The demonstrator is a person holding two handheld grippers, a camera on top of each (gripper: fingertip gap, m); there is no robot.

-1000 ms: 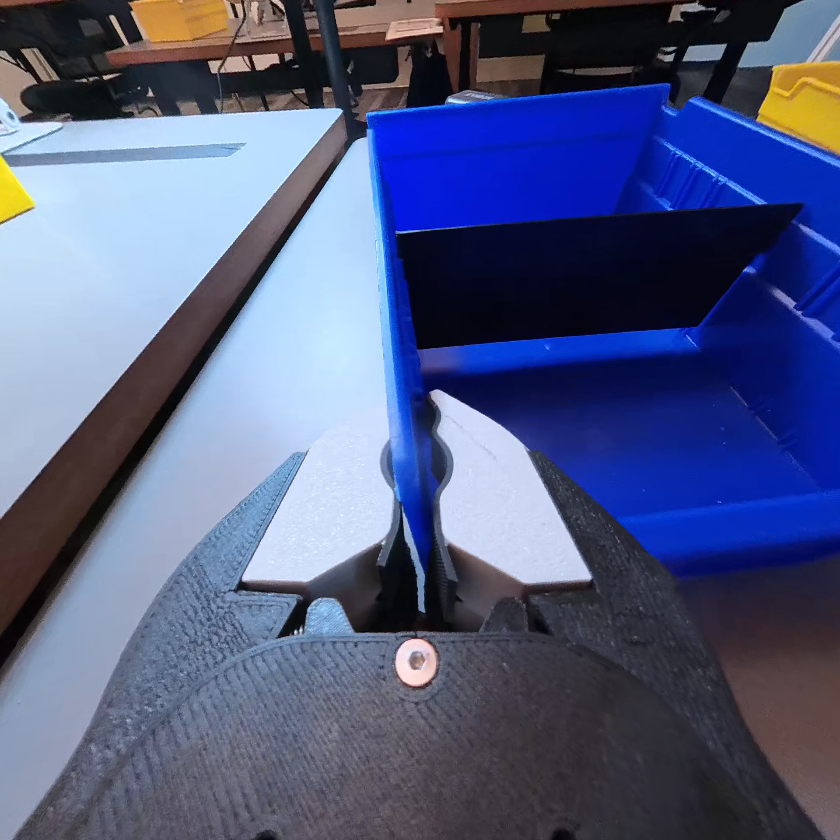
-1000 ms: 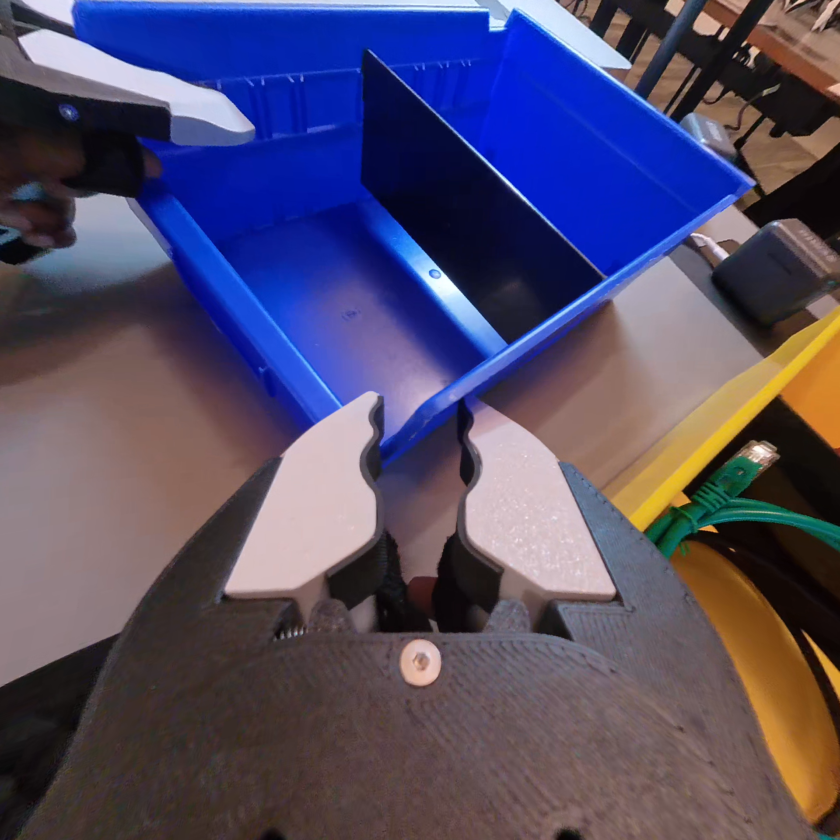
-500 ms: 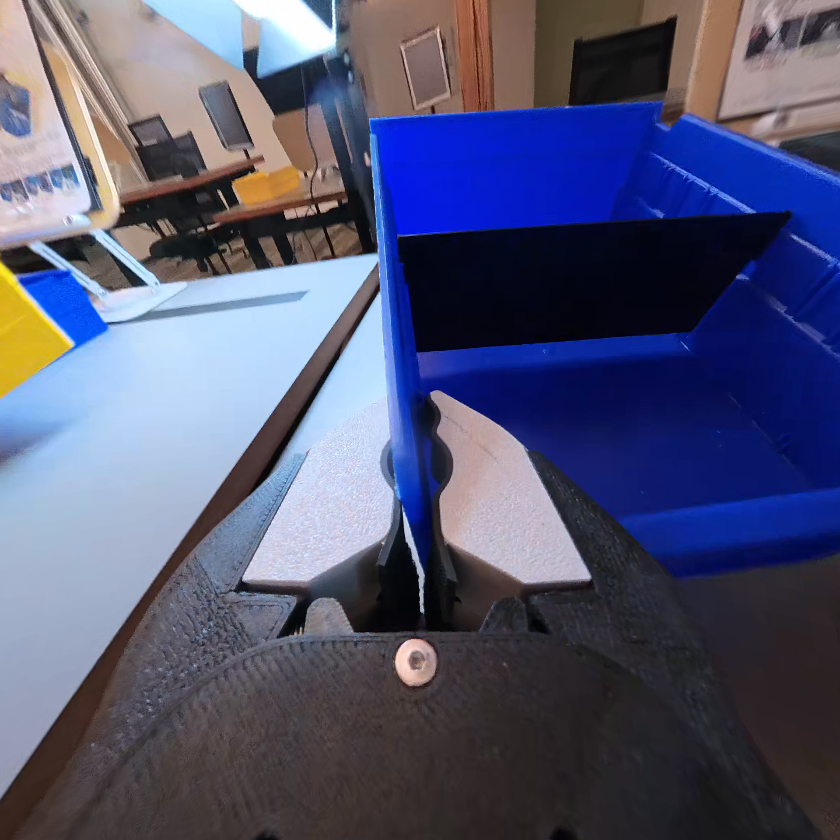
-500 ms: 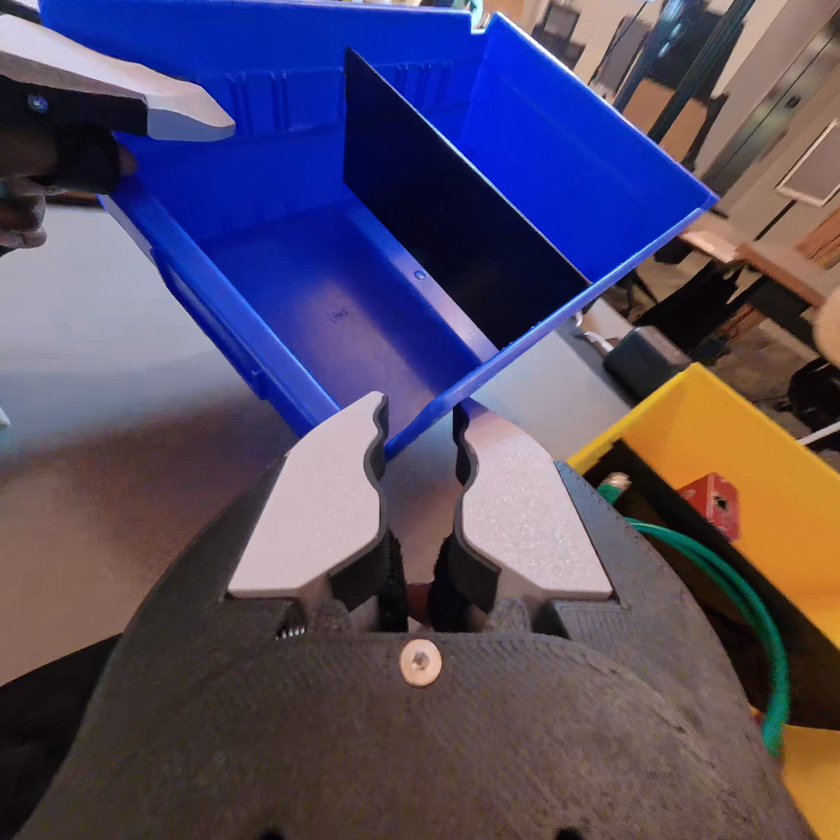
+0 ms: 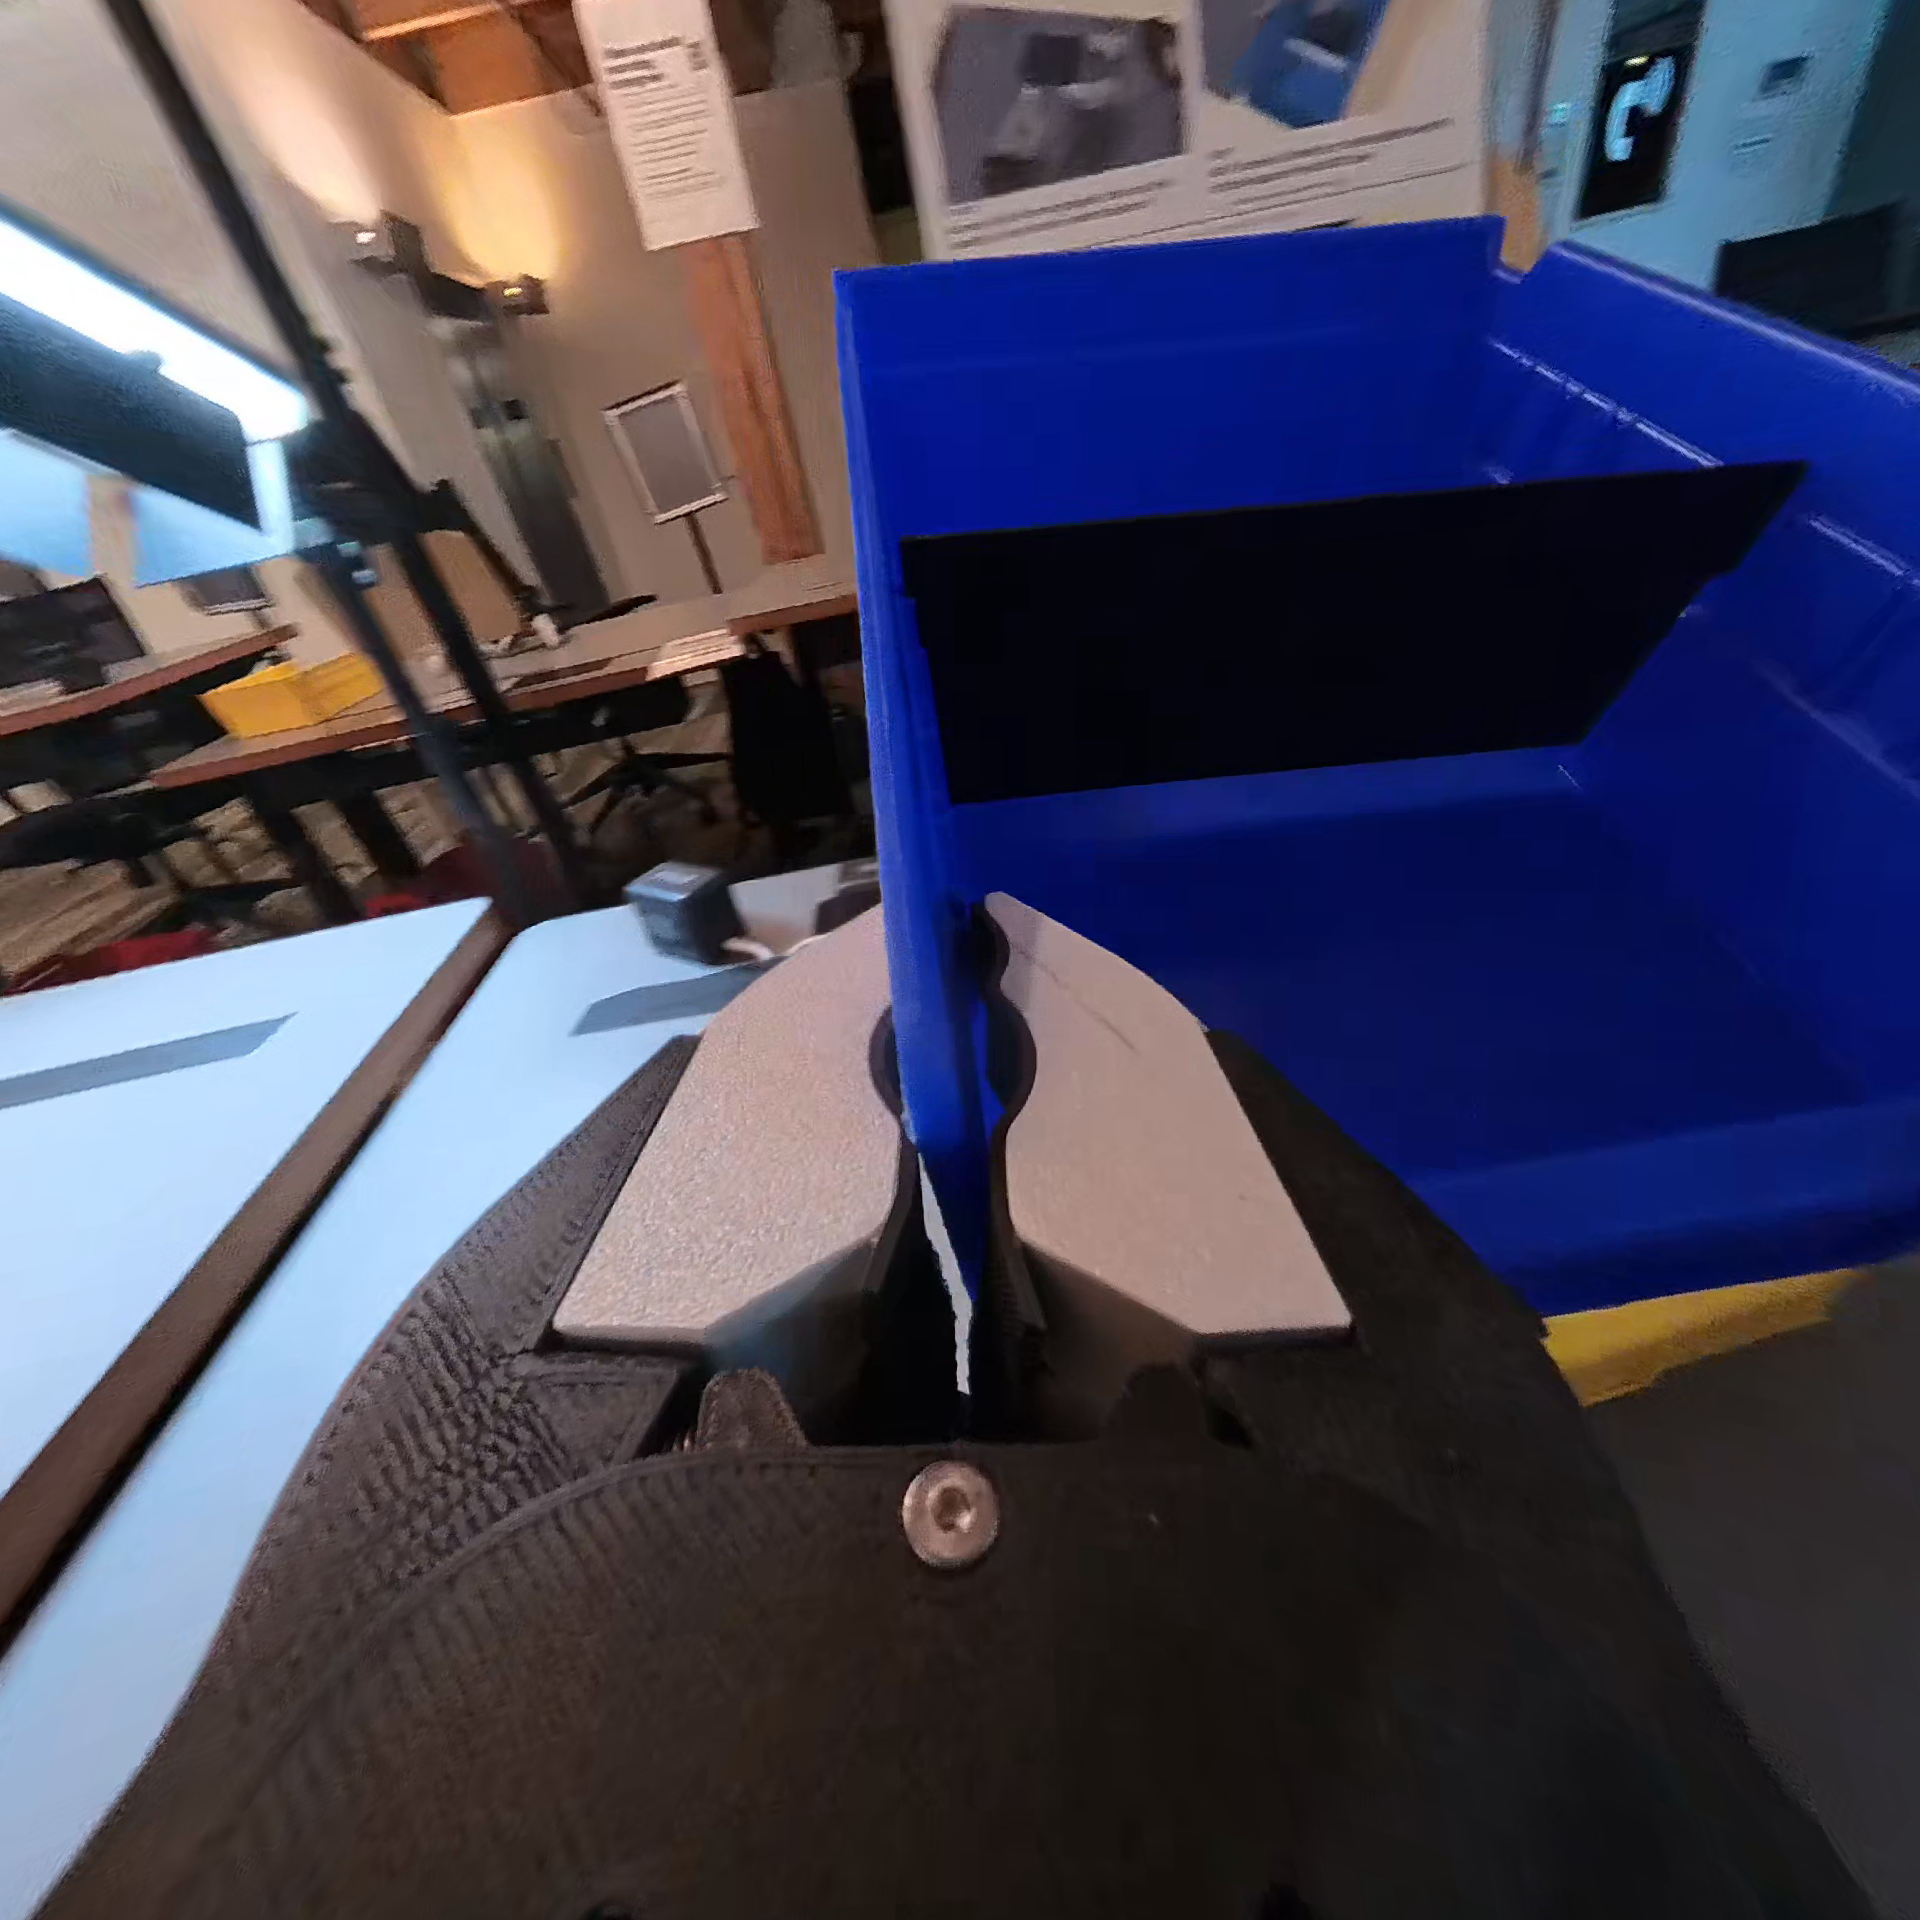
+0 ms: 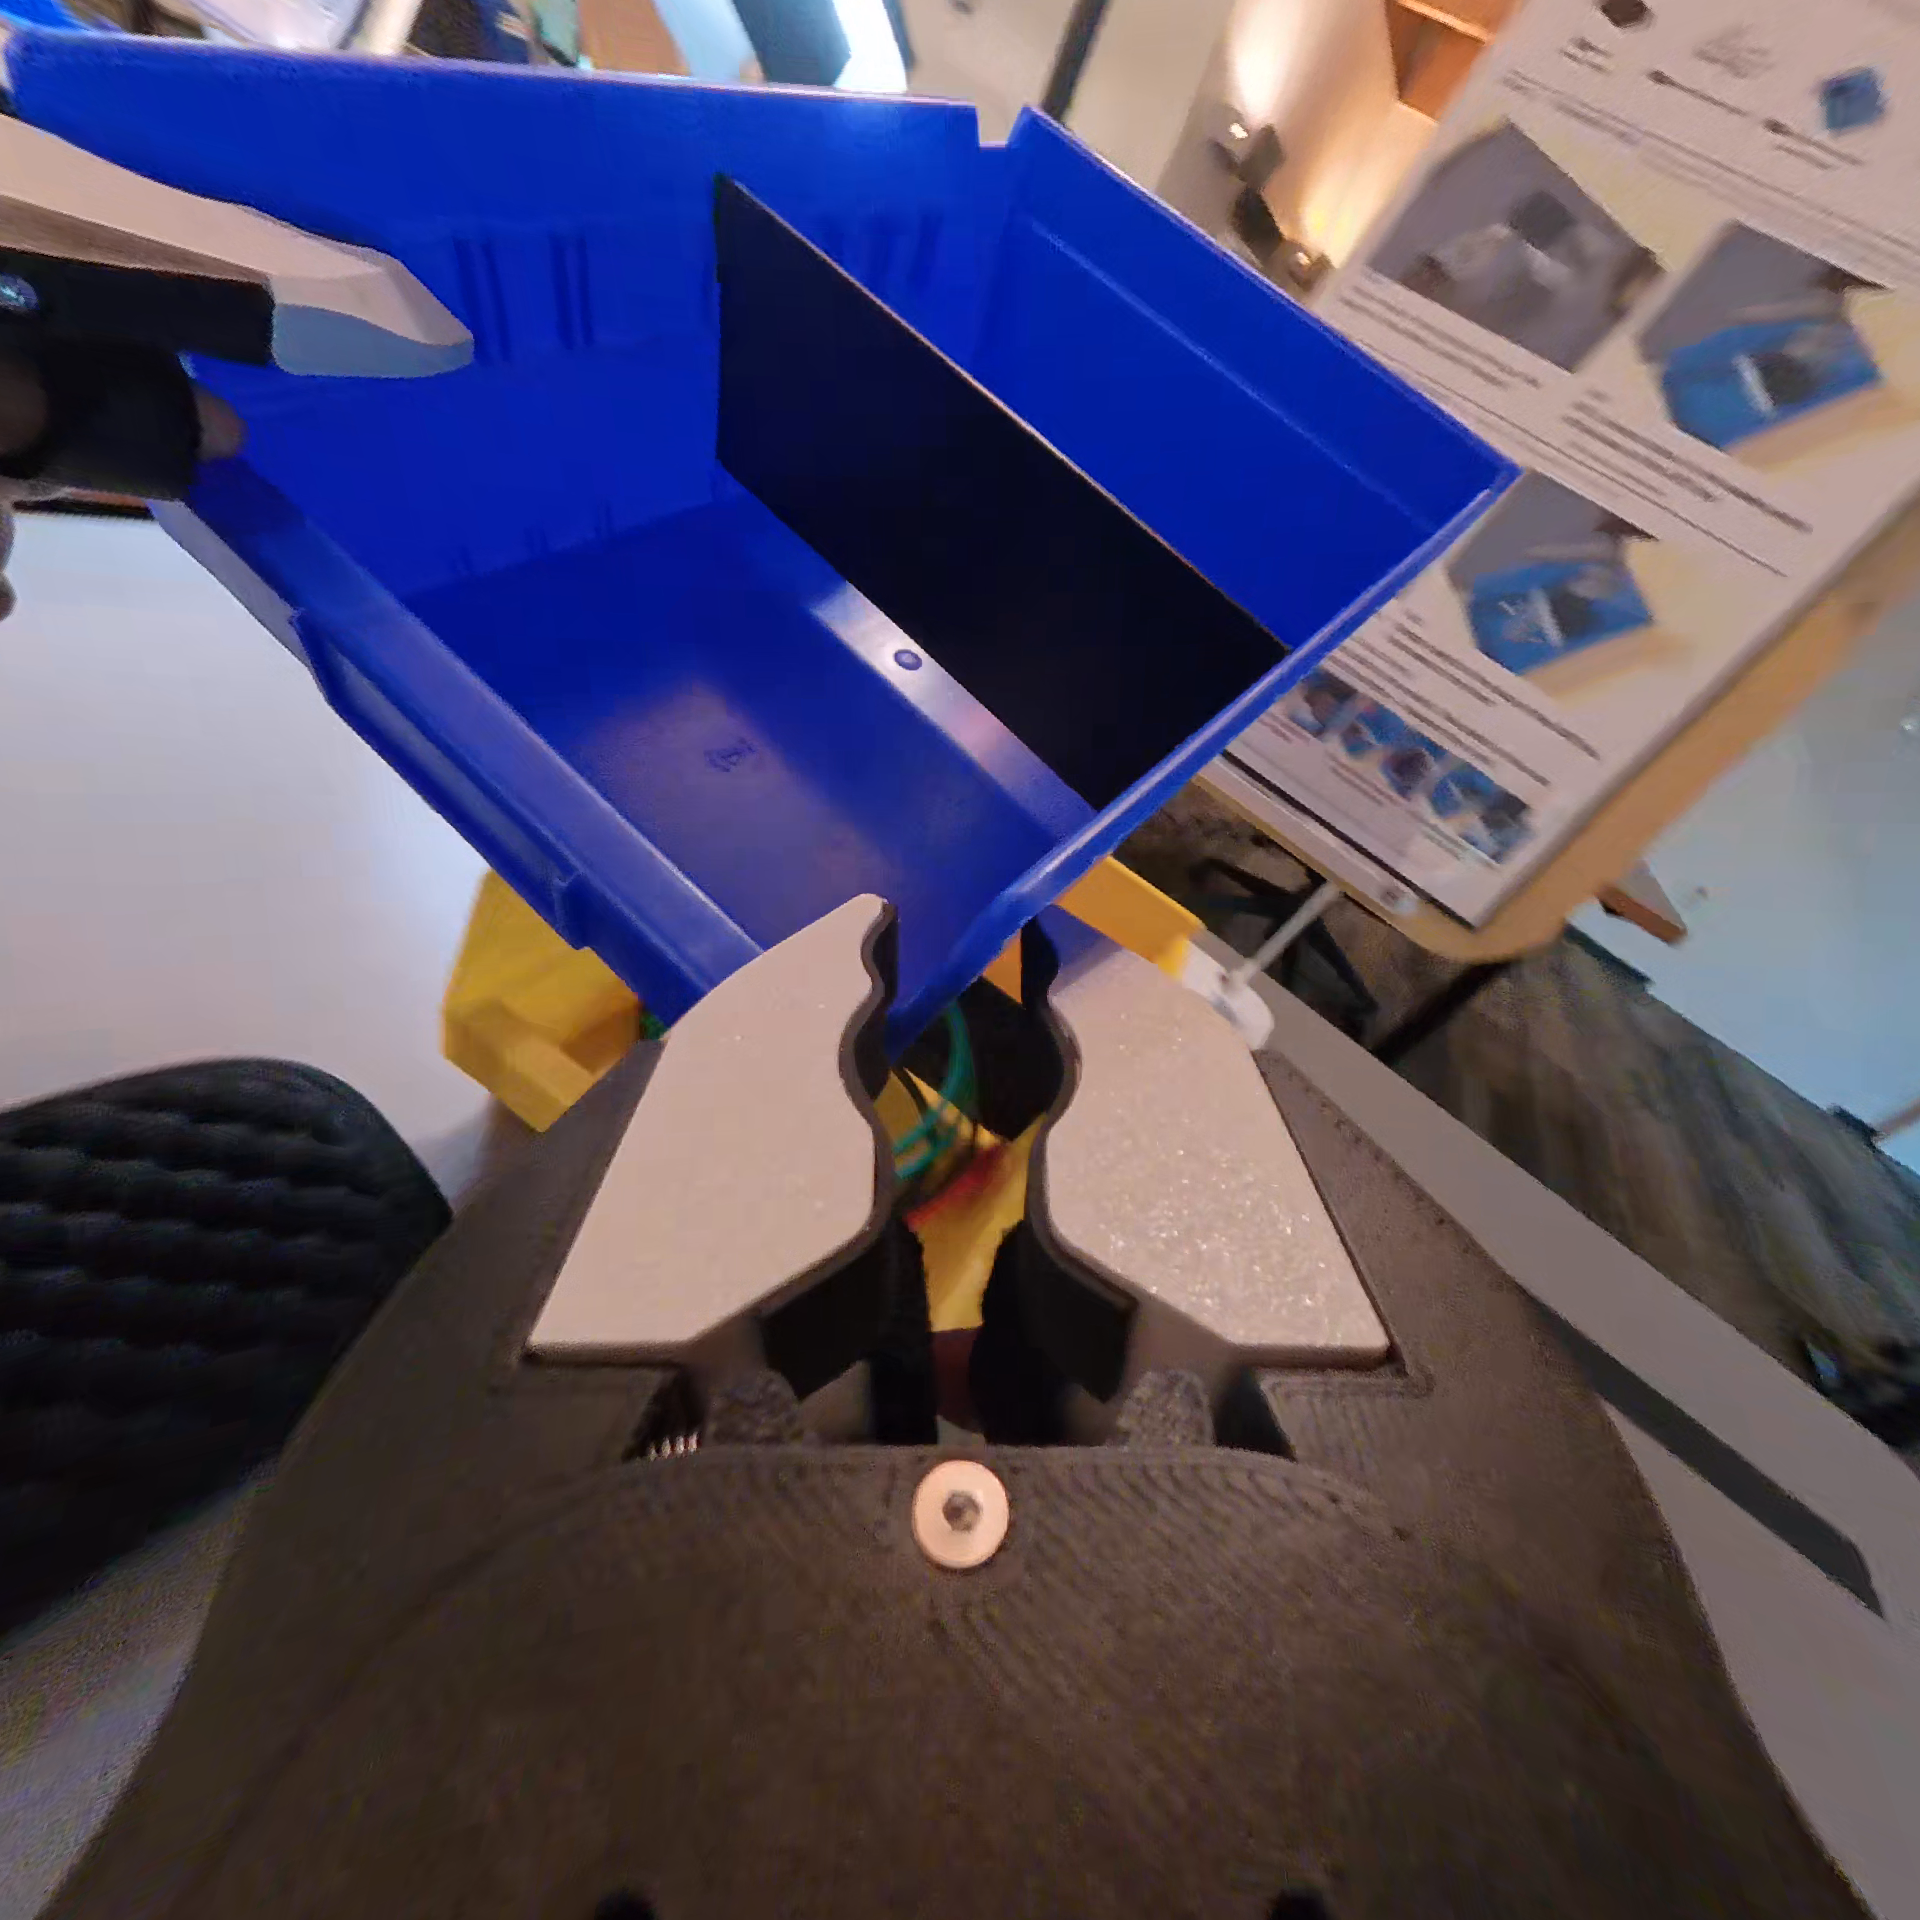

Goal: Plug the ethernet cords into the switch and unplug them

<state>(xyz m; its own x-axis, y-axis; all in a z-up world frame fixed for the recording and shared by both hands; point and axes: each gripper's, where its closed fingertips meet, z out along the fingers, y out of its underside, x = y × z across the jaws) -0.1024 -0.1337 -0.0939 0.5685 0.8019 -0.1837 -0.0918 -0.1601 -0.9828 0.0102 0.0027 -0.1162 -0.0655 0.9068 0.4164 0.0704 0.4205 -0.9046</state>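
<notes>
Pale tabletops (image 5: pixel 208 1174) and a workshop of desks and wall posters fill the background, all a little blurred. Green ethernet cords (image 6: pixel 940 1127) show only in the right wrist view, as a few loops lying in a yellow bin (image 6: pixel 520 1023) directly under the raised blue bin (image 6: pixel 644 644); they are glimpsed through the gap between the right gripper's fingers, below and beyond the tips, touched by neither tool. No switch can be made out. The right gripper (image 6: pixel 961 940) is partly open, its tips straddling the near corner of the blue bin's side wall; whether the pads actually press it cannot be told. The left gripper (image 5: pixel 951 1023) is closed tight on the opposite wall of the blue bin (image 5: pixel 1455 987), one finger outside and one inside. That bin is held off the table and tilted, with a black divider (image 5: pixel 1299 644) standing across its middle. A gloved hand (image 6: pixel 94 416) behind the left tool shows at the far left edge of the right view.
</notes>
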